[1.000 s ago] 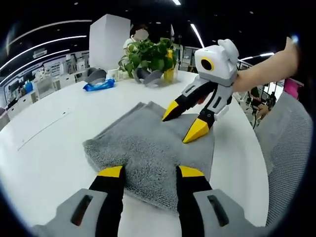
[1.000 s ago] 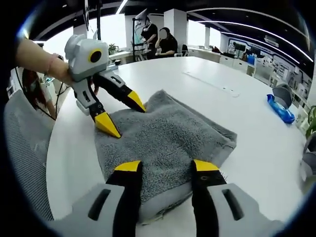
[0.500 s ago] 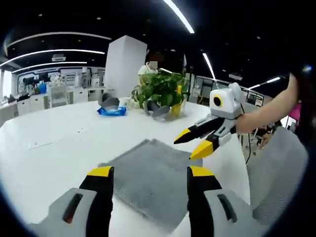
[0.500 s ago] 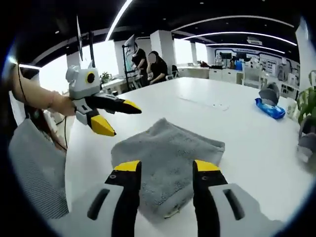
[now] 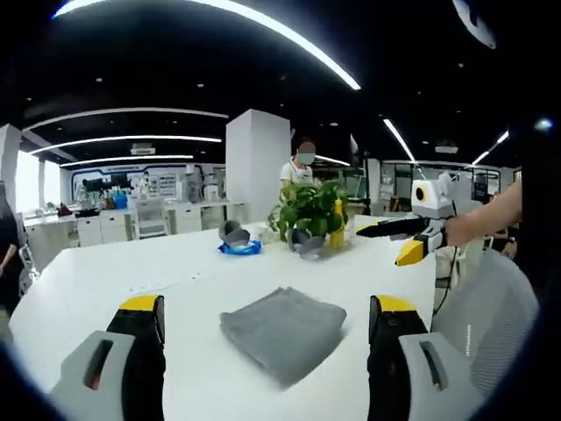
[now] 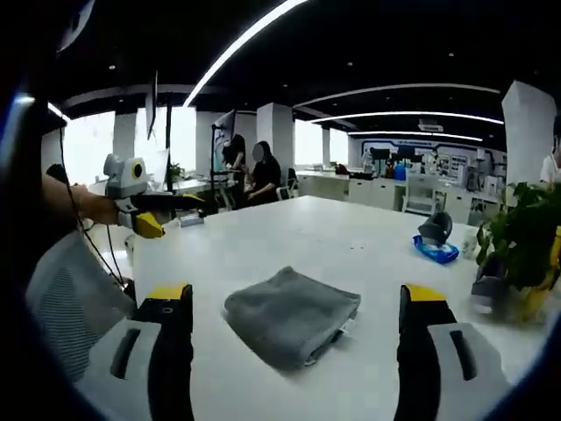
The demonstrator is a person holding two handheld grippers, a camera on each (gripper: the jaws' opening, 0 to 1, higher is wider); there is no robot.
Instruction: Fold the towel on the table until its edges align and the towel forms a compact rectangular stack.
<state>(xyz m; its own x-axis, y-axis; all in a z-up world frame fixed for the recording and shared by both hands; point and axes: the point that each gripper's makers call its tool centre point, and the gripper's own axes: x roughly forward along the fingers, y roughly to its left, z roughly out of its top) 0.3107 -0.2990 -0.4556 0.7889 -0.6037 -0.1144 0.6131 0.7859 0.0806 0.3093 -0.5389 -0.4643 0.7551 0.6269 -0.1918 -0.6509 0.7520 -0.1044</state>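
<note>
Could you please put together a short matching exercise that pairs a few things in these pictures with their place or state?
Things:
1. towel
2. potted plant
3. blue packet
4. left gripper

Places or states:
A. open, holding nothing
B. folded, lying flat mid-table
C. beside a grey object, far side of the table
D. green leaves, beyond the towel

Pairs: 1-B, 2-D, 3-C, 4-A

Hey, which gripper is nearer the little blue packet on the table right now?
Hard to call; neither is close. The blue packet lies far across the table, beyond the folded towel. Left gripper and right gripper both hang open, short of the towel.
</note>
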